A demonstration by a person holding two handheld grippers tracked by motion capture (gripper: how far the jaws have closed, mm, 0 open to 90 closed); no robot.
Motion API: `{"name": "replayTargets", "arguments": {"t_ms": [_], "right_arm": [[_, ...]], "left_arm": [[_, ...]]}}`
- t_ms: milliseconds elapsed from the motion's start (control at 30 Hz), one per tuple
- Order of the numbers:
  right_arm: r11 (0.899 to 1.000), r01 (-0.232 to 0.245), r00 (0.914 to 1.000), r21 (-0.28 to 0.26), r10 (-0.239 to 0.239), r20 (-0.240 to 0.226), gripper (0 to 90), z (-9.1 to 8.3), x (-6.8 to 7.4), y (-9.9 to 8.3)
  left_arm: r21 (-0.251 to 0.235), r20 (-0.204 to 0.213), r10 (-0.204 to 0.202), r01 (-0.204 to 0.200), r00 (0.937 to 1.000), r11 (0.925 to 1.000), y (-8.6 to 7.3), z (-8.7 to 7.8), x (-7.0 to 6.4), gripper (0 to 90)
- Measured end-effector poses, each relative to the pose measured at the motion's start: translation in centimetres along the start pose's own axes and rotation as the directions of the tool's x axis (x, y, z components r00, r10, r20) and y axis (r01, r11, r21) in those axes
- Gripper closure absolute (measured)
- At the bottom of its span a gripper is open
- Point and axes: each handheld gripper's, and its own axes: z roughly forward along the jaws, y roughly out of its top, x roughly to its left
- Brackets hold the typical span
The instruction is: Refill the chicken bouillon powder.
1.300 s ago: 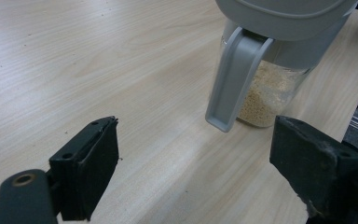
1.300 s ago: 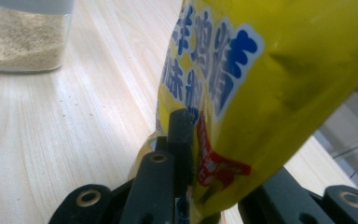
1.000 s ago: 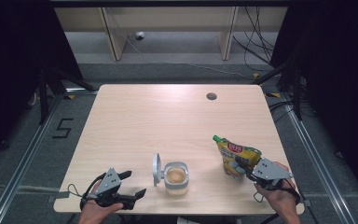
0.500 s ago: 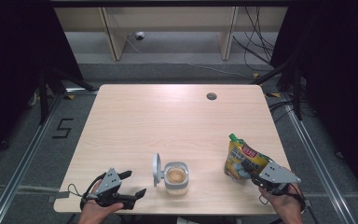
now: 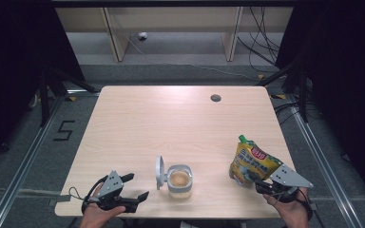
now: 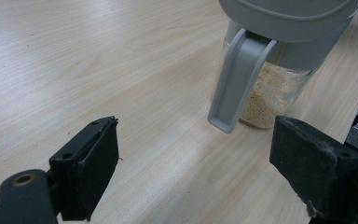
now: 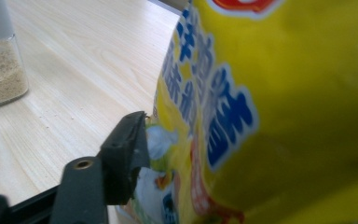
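Note:
A yellow printed pouch (image 5: 252,162) with a green cap stands nearly upright at the table's near right. My right gripper (image 5: 260,183) is shut on its lower part; in the right gripper view the left finger (image 7: 126,144) presses the pouch (image 7: 279,112), which hides the other finger. A clear jar (image 5: 179,181) of beige granules stands at the near middle, its grey flip lid (image 5: 159,172) hanging open to the left. My left gripper (image 5: 138,185) rests open at the near left, pointing at the jar (image 6: 272,91) from a short way off; nothing lies between its fingers (image 6: 193,140).
The wooden table (image 5: 171,123) has a small round hole (image 5: 215,98) at the far right. The jar (image 7: 0,70) stands left of the pouch with a gap between them. Both hands sit at the table's near edge.
The pouch has swung from leaning left to nearly upright, and my right gripper has shifted slightly right and nearer with it. The left gripper and the jar have stayed put.

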Motion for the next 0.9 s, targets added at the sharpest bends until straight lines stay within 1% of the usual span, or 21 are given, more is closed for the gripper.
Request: {"name": "replayTargets", "arguments": {"t_ms": [33,67,100,133,200,233,267,367,433,500,533,567,600,633,667,733,767,800,833,867,900], "right_arm": [[0.999,-0.048,0.9989,0.008,0.048,0.001,35.0,-0.2,0.3,-0.1],[0.999,-0.035,0.9994,-0.008,0.035,0.003,33.3,-0.1,0.1,-0.2],[0.996,-0.084,0.9964,0.004,0.084,-0.006,31.3,-0.4,0.2,-0.2],[0.996,-0.087,0.9962,-0.003,0.087,0.002,29.9,-0.6,0.2,-0.3],[0.991,-0.129,0.9917,0.048,0.128,0.009,27.1,-1.1,0.9,-0.5],[0.995,-0.096,0.9951,0.038,0.095,0.027,26.4,-1.2,0.8,-0.6],[0.989,-0.133,0.9908,0.06,0.131,0.034,26.2,-1.4,1.3,-0.7],[0.991,-0.112,0.9934,0.079,0.11,0.031,25.2,-1.8,1.6,-0.8],[0.985,-0.146,0.9888,0.095,0.142,0.046,24.4,-2.0,2.1,-0.8],[0.989,-0.11,0.9934,0.104,0.105,0.046,24.6,-2.1,2.0,-1.0],[0.983,-0.134,0.9908,0.125,0.131,0.035,24.8,-2.2,2.2,-1.1],[0.988,-0.1,0.9944,0.113,0.096,0.045,24.8,-2.2,2.0,-1.2],[0.982,-0.137,0.9904,0.131,0.134,0.036,24.5,-2.4,2.2,-1.3],[0.987,-0.111,0.9935,0.117,0.107,0.038,24.3,-2.4,2.0,-1.5],[0.978,-0.156,0.9878,0.137,0.153,0.03,24.3,-2.6,2.2,-1.5],[0.978,-0.15,0.9886,0.143,0.149,0.019,24.0,-2.9,2.4,-1.6],[0.977,-0.155,0.9879,0.147,0.155,0.013,23.7,-2.9,2.4,-1.7],[0.967,-0.193,0.981,0.168,0.193,0.018,23.6,-3.1,2.8,-1.7],[0.978,-0.142,0.9898,0.155,0.142,0.012,23.3,-3.0,2.6,-1.9],[0.973,-0.151,0.9884,0.174,0.152,0.006,22.9,-3.1,2.7,-1.9],[0.979,-0.127,0.9918,0.162,0.127,0.012,22.6,-3.2,2.6,-2.0]], "left_arm": [[-0.001,0.0,0.002,-0.002,1.0,1.0,0.0,0.0,0.0,15.0],[-0.002,-0.001,0.001,-0.001,1.0,1.0,0.0,0.0,0.0,14.9],[0.014,-0.01,-0.009,0.009,0.9999,0.9999,0.0,-0.1,0.0,15.0],[0.009,-0.007,-0.012,0.012,0.9999,0.9999,0.0,-0.1,0.0,14.9],[0.005,-0.001,0.004,-0.004,1.0,1.0,0.1,-0.1,0.1,14.9],[0.005,-0.003,-0.008,0.008,1.0,1.0,0.1,-0.1,0.0,15.0],[0.007,-0.002,-0.009,0.009,1.0,0.9999,0.1,-0.1,0.0,15.0],[0.012,-0.008,-0.005,0.006,1.0,0.9999,0.1,-0.1,0.0,15.0],[0.01,-0.006,-0.011,0.011,0.9999,0.9999,0.1,-0.1,0.0,15.0],[0.011,-0.008,-0.009,0.009,0.9999,0.9999,0.1,-0.1,0.0,15.0],[0.013,-0.01,-0.012,0.012,0.9999,0.9998,0.1,-0.1,-0.1,15.0],[0.002,0.001,0.014,-0.014,0.9999,0.9999,0.1,-0.1,0.1,15.0],[-0.002,0.001,0.003,-0.003,1.0,1.0,0.1,-0.1,0.0,14.9],[0.009,-0.005,0.022,-0.022,0.9997,0.9997,0.2,-0.1,0.1,15.0],[-0.005,-0.002,-0.017,0.017,0.9999,0.9998,0.1,0.0,-0.1,15.0],[0.004,0.0,0.013,-0.013,0.9999,0.9999,0.2,0.0,0.1,14.9],[0.016,-0.012,-0.006,0.006,0.9999,0.9999,0.1,-0.1,-0.1,15.0],[0.011,-0.005,0.002,-0.001,1.0,0.9999,0.1,0.0,0.0,14.9],[0.011,-0.004,0.017,-0.017,0.9998,0.9998,0.2,-0.1,0.1,15.0],[0.012,-0.007,0.001,0.0,1.0,0.9999,0.2,-0.1,0.0,15.0],[0.009,-0.008,-0.012,0.012,0.9999,0.9999,0.2,-0.1,-0.1,14.9]]}}
